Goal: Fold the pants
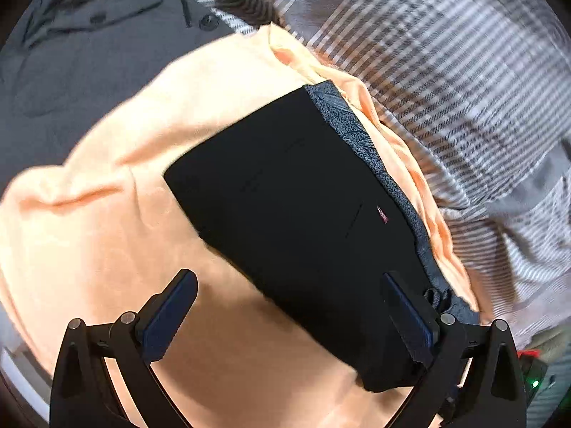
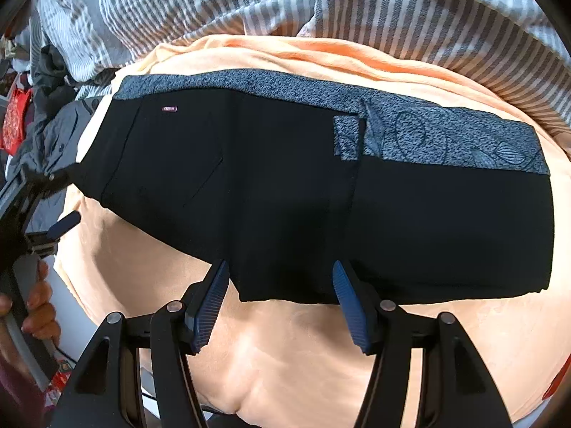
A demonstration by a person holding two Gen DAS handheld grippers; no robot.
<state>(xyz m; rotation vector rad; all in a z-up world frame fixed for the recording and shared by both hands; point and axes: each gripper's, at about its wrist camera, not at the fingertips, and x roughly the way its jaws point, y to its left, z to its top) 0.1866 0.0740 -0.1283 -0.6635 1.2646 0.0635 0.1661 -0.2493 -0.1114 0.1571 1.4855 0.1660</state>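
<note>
The black pants [image 2: 285, 185] lie folded flat on an orange sheet [image 2: 303, 356], with a grey patterned garment [image 2: 446, 139] under their far edge. They also show in the left wrist view [image 1: 292, 214], with a small red label [image 1: 382, 218]. My right gripper [image 2: 280, 274] is open, its blue-padded fingers just above the pants' near edge, holding nothing. My left gripper [image 1: 289, 278] is open wide above the pants' near corner, holding nothing. It also shows at the left edge of the right wrist view [image 2: 64, 223].
A grey-and-white striped duvet [image 2: 249, 0] is bunched behind the orange sheet. A dark grey buttoned garment [image 1: 89, 53] lies to the far left. A person's hand [image 2: 39, 303] holds the left gripper. Red clutter [image 2: 14, 121] sits off the bed's left side.
</note>
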